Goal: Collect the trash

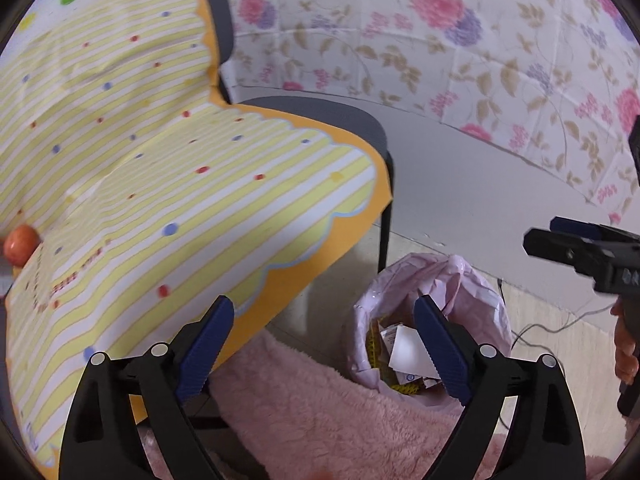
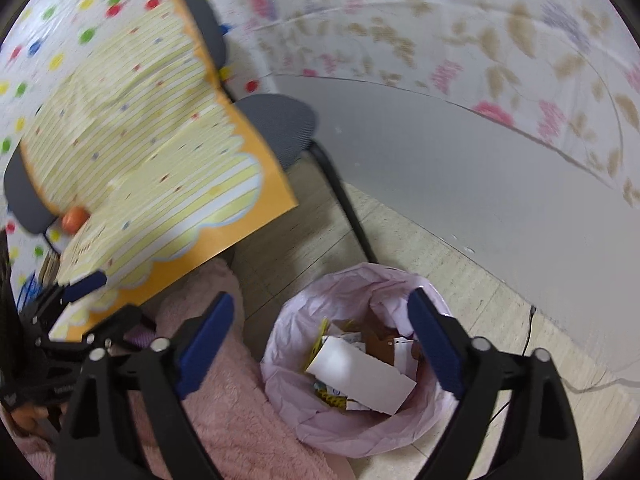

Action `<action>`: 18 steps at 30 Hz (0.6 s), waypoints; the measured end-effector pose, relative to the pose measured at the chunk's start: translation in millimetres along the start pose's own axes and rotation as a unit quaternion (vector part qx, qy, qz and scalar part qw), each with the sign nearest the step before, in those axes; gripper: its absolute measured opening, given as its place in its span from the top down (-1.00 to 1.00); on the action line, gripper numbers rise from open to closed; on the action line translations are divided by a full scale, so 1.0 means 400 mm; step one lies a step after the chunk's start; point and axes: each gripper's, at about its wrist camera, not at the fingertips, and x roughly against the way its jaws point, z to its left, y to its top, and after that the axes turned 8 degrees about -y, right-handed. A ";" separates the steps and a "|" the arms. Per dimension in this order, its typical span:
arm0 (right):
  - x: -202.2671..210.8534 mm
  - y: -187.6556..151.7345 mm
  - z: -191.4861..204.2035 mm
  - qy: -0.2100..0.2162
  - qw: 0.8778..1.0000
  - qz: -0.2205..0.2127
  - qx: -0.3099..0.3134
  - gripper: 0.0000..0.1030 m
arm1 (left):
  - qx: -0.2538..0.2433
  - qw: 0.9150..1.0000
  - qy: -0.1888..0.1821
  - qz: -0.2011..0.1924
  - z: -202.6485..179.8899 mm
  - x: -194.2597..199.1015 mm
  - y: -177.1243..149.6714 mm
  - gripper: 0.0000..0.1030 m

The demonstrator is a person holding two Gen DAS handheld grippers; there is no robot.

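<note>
A bin lined with a pale pink bag (image 2: 360, 436) stands on the floor and holds several scraps of trash: a white card (image 2: 360, 372), brown and yellow wrappers. My right gripper (image 2: 320, 340) hangs open right above the bin's mouth, with nothing between its blue pads. In the left wrist view the same bin (image 1: 472, 280) sits lower right with the white paper (image 1: 408, 354) inside. My left gripper (image 1: 324, 344) is open and empty, above the bin's left rim and a pink blanket. Each gripper shows in the other's view: the right gripper (image 1: 538, 238) at the right edge, the left gripper (image 2: 104, 304) at the left.
A grey chair (image 2: 280, 120) draped with a yellow striped cloth (image 1: 160, 160) stands left of the bin, its leg (image 2: 344, 204) close to the rim. An orange fruit (image 1: 20, 244) lies on the chair. A fluffy pink blanket (image 1: 320, 412) lies in front. A cable (image 2: 532, 328) runs along the floor.
</note>
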 end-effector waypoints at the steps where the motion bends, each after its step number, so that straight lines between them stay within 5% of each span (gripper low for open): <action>1: 0.007 0.003 0.012 0.003 1.000 -0.003 0.007 -0.88 | 0.007 1.000 0.001 -0.003 0.008 0.011 -0.001 -0.77; 12: 0.079 0.075 0.232 0.072 0.991 -0.026 0.107 -0.88 | 0.090 0.992 0.082 0.002 0.139 0.151 -0.042 -0.83; 18: 0.102 0.129 0.355 0.112 0.983 -0.029 0.142 -0.88 | 0.153 0.973 0.172 -0.016 0.227 0.267 -0.068 -0.83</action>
